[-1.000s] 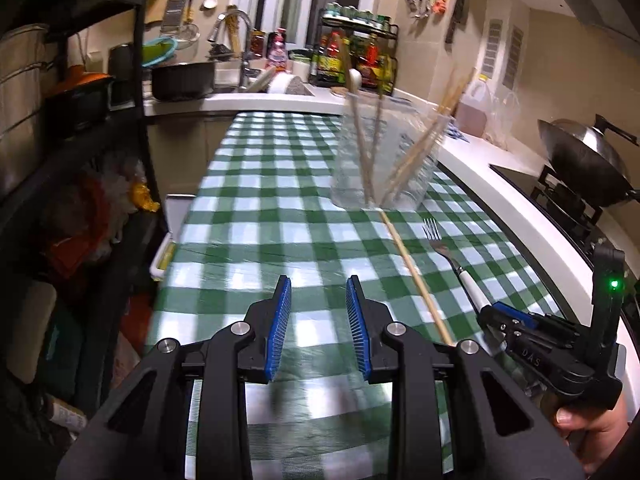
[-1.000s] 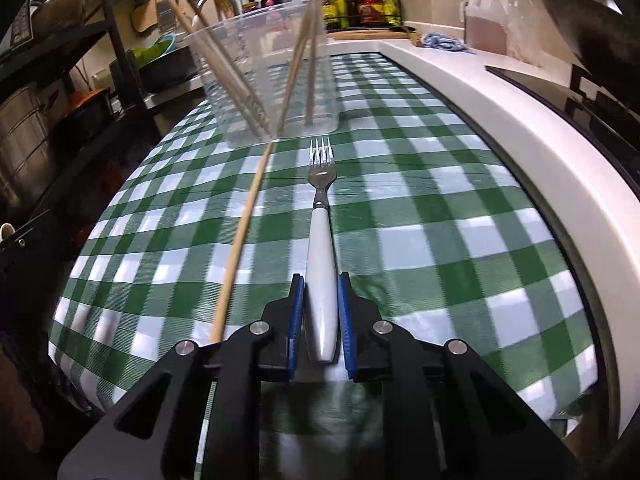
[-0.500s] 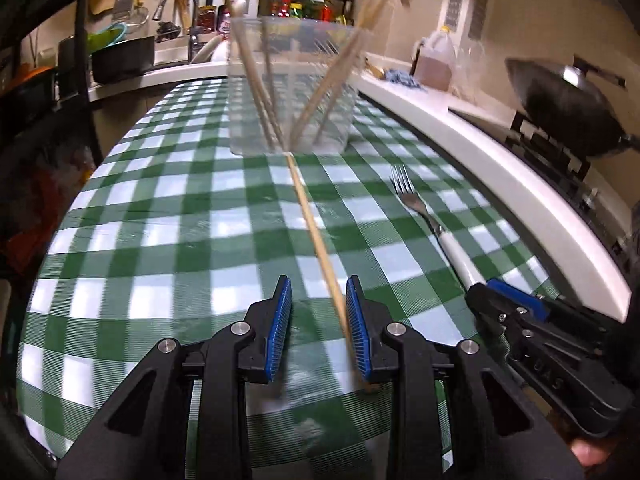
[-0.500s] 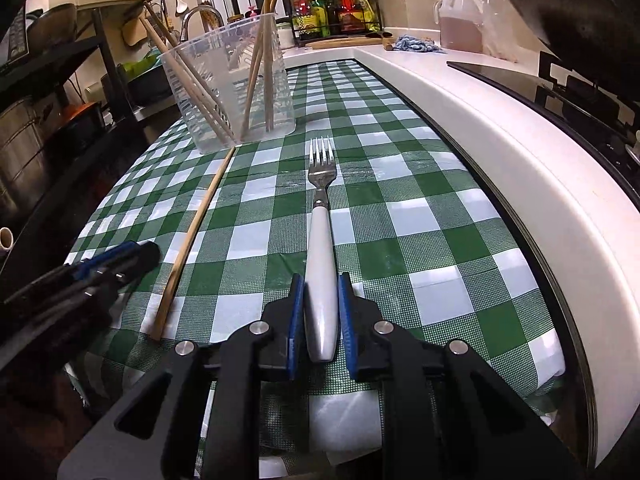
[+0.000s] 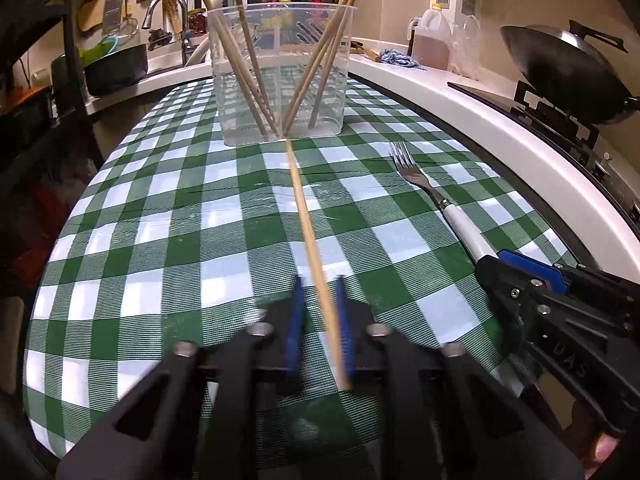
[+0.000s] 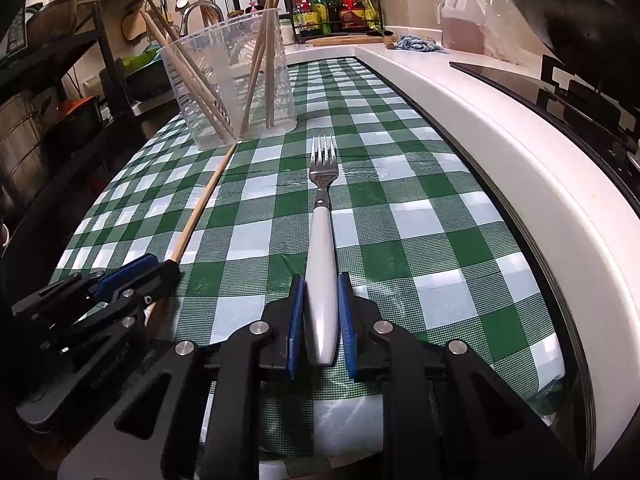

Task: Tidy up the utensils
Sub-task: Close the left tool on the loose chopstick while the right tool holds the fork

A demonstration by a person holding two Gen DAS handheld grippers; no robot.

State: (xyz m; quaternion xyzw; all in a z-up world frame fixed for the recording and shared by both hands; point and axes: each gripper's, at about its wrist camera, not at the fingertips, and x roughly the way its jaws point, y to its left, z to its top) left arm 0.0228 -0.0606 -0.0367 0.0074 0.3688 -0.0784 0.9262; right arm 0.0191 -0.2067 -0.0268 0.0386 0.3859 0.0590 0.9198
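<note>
Left fingers (image 5: 294, 320) straddle loose chopstick (image 5: 306, 220), unclosed | right fingers (image 6: 297, 320) clamp fork (image 6: 322, 264) | several chopsticks already in holder (image 5: 280, 76); two utensils left.

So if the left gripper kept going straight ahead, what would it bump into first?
Probably the clear tub holding chopsticks. The left gripper points along the loose chopstick, whose far tip reaches the tub's base.
</note>
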